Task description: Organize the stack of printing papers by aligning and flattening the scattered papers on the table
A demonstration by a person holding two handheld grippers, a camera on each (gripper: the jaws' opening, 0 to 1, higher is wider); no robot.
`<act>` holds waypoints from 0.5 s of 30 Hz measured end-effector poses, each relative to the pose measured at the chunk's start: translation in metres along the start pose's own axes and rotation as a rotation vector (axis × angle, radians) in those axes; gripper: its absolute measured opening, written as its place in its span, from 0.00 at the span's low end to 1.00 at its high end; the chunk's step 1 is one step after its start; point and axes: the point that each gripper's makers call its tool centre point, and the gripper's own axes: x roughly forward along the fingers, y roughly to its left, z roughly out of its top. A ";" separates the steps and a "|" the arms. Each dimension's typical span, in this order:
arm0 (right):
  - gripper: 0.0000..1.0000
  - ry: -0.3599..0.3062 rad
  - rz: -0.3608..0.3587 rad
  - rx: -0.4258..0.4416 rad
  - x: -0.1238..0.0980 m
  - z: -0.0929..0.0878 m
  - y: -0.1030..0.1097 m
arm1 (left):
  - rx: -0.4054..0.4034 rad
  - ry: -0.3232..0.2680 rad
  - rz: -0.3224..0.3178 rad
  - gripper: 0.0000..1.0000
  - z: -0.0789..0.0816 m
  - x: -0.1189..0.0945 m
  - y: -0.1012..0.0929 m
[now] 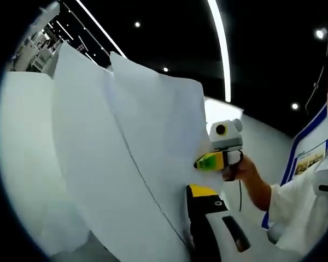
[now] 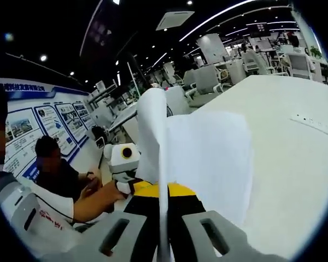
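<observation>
A: Start at our tongs. In the right gripper view the right gripper point(image 2: 163, 240) has its two grey jaws closed edge-on against the stack of printing papers point(image 2: 205, 164), which rises straight up the middle of the frame from between them.

B: And the left gripper point(image 1: 210, 218), at the lower middle of the left gripper view, looks pressed shut on the sheets' lower corner, though the paper hides one jaw, so we judge that rather than see it.

A: So both hold the papers off the white table point(image 2: 295, 164), long axis upright, sheets fanned unevenly toward the upper left in the left gripper view.

B: The table lies beyond and to the right of the papers in the right gripper view. We think the next move is to lower the bottom edge onto it and tap the sheets even.
</observation>
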 end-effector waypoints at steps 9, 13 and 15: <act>0.00 0.005 -0.035 -0.011 -0.002 -0.001 -0.002 | 0.001 0.000 -0.003 0.19 0.002 0.000 0.002; 0.00 0.005 -0.034 -0.001 -0.003 -0.002 0.002 | 0.000 0.001 -0.007 0.19 0.003 0.001 0.004; 0.00 0.003 -0.060 -0.017 -0.004 -0.002 0.002 | -0.001 0.001 -0.010 0.19 0.003 0.001 0.005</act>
